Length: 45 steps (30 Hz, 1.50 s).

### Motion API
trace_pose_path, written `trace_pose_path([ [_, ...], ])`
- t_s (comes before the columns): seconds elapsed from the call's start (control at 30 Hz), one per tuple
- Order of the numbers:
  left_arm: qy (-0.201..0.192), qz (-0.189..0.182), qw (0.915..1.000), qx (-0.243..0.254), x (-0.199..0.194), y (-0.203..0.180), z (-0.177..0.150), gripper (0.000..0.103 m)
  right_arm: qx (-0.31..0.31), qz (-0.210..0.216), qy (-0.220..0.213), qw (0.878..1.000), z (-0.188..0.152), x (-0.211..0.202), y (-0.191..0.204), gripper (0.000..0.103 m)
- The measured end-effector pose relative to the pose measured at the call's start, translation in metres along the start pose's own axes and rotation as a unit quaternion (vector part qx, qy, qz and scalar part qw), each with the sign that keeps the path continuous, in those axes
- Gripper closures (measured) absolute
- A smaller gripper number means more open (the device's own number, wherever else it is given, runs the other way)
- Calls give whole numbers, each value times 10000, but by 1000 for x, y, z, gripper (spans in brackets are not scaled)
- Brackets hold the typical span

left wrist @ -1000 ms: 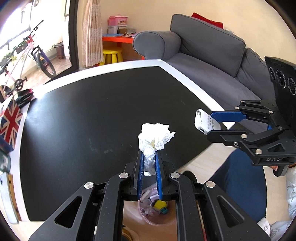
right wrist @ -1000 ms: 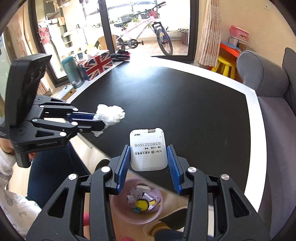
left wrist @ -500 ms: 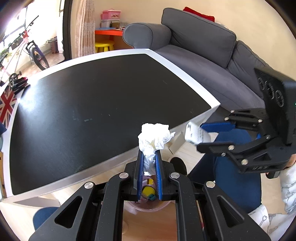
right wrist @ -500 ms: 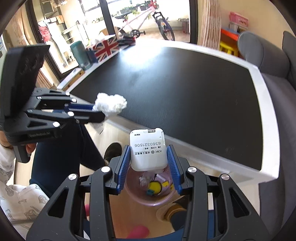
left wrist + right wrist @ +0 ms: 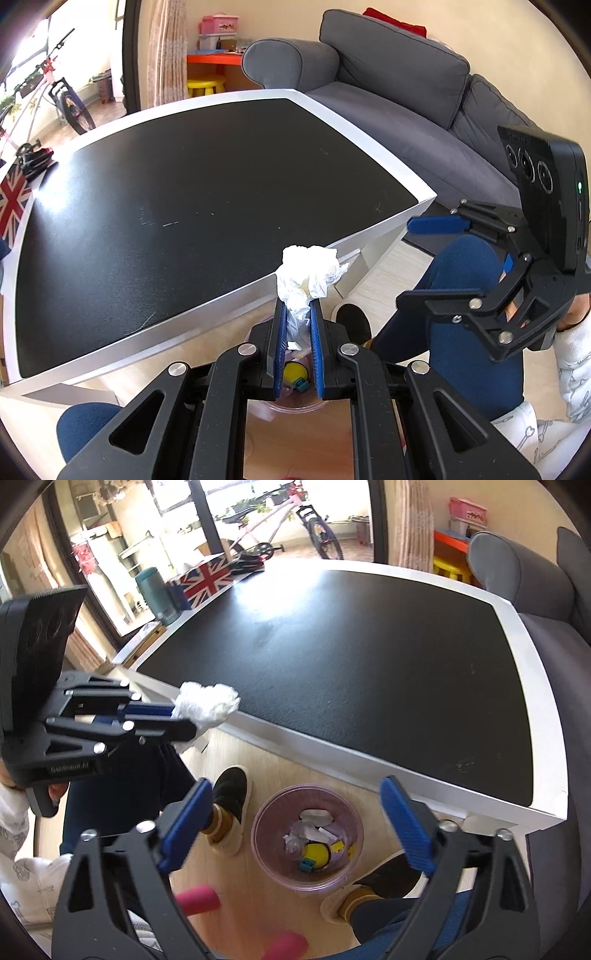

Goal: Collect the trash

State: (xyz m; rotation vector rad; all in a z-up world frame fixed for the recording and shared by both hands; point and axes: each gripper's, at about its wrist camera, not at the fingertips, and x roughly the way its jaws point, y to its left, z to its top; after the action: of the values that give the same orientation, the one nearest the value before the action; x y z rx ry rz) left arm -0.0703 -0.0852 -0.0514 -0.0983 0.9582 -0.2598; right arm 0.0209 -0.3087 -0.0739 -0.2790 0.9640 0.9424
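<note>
1. While the tissue (image 5: 308, 273) is pinched between the blue fingers (image 5: 281, 343) of the left gripper (image 5: 297, 314), it sticks up past their tips as a crumpled white wad, clear of the counter (image 5: 207, 206) and held out over the floor.
2. Straight below those fingers, in the left wrist view, shows a sliver of the bin (image 5: 291, 384) with a yellow scrap in it; judging by that, the wad sits nearly over the bin's mouth.
3. Seen from the right wrist, the tissue (image 5: 208, 703) looks up and left of the bin (image 5: 307, 837), so how true the line-up is I cannot tell; a small shift toward the right may be needed before letting go.
4. Right gripper (image 5: 295, 827) has its fingers wide apart and holds nothing, with the bin framed between them, directly under it.
5. Bin stands on the floor just off the counter's near edge, between the person's shoes (image 5: 231, 805), already holding white scraps and a yellow piece.
6. Left gripper is the one carrying trash, so the coming drop is its job.
</note>
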Motion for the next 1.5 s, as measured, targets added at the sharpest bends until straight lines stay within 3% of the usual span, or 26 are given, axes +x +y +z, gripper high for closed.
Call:
trace_pose_path([
  [0.67,220,-140,9996,111,16,-10,-8,90,304,-190,-55,9993,-2,-13,-18,6],
  [0.73,221,-179,9995,136,16,-9,-7,85,333,-193,-86,9992,-2,-16,-20,6],
  [0.8,204,-172,9995,154,17,-8,-6,56,351,-206,-105,9991,-2,-17,-22,6],
  [0.83,141,-206,9996,109,16,-7,-5,27,361,-213,-113,9991,-2,-18,-23,6],
  [0.87,77,-256,9996,61,14,-6,-5,12,371,-219,-118,9990,-3,-19,-24,6],
  [1.1,53,-63,10000,-55,15,-2,0,8,405,-234,-90,9989,-3,-17,-26,6],
  [1.5,7,-63,9999,-131,9,1,1,8,391,-197,-79,9990,-1,-14,-24,6],
])
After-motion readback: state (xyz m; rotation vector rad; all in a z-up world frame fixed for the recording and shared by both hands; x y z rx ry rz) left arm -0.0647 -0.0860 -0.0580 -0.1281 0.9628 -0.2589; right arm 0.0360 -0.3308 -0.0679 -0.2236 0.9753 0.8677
